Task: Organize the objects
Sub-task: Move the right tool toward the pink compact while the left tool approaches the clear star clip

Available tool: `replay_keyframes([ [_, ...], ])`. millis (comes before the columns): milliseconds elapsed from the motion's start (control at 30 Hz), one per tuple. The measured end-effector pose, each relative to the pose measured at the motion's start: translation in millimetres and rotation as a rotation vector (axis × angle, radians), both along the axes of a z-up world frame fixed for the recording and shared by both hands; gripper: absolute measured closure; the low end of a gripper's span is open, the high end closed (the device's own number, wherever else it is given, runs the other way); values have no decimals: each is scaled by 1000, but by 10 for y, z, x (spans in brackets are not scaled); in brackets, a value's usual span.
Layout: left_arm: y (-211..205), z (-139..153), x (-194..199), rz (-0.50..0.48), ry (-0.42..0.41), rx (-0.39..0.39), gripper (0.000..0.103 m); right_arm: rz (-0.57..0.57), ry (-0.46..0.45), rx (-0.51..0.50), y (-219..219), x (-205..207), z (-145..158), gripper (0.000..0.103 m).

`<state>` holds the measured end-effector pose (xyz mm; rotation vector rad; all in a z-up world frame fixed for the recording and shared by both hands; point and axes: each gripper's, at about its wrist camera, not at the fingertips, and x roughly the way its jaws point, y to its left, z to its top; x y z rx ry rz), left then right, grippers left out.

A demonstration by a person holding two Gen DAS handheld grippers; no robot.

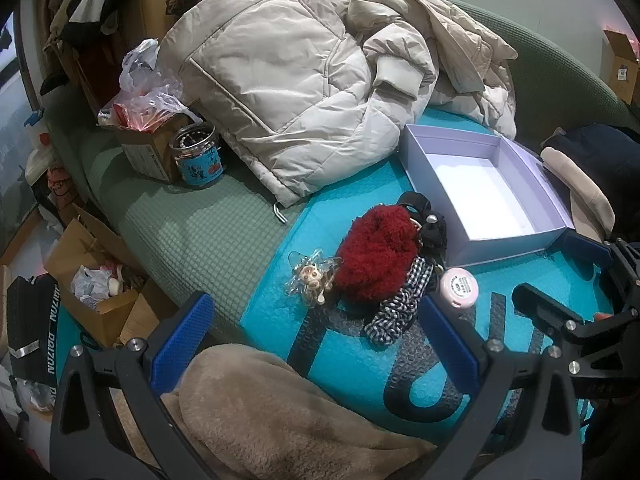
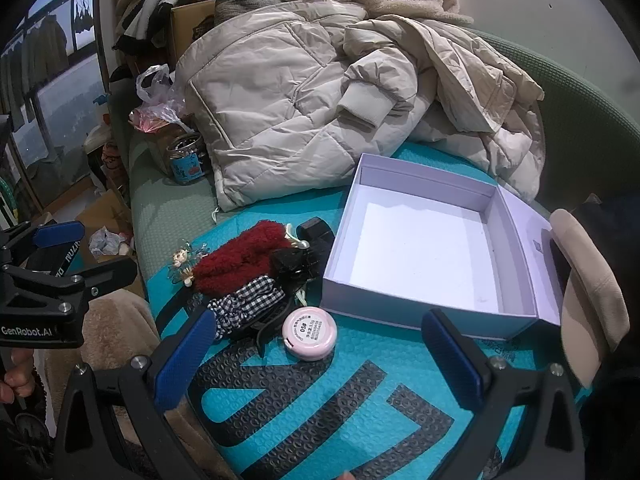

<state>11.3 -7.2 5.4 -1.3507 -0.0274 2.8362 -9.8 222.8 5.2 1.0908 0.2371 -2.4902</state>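
Hovering nearest, left gripper (image 1: 316, 344) and right gripper (image 2: 316, 354) both gape wide, nothing between their blue pads, apparently poised to pick. Next, on the teal bubble mailer (image 2: 360, 412): round pink compact (image 2: 309, 332), checked fabric scrunchie (image 2: 244, 300), fluffy red scrunchie (image 2: 240, 260), heaped together just beside the empty lavender cardboard box (image 2: 516, 316), likely their destination. Farthest: beige puffer jacket (image 2: 288, 112).

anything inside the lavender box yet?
No. The lavender box shows only its bare white floor in both views. The near wall hides a thin strip of floor along the front edge, so something very flat there can't be ruled out.
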Motion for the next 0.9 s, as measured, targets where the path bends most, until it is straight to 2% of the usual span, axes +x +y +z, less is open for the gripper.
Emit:
replay_keyframes([
  [200, -38, -22, 1, 0, -11, 23, 1, -1, -1, 1, -7, 1, -1, 1],
  [900, -51, 14, 71, 5, -5, 25, 1, 16, -2, 9, -46, 19, -2, 1],
])
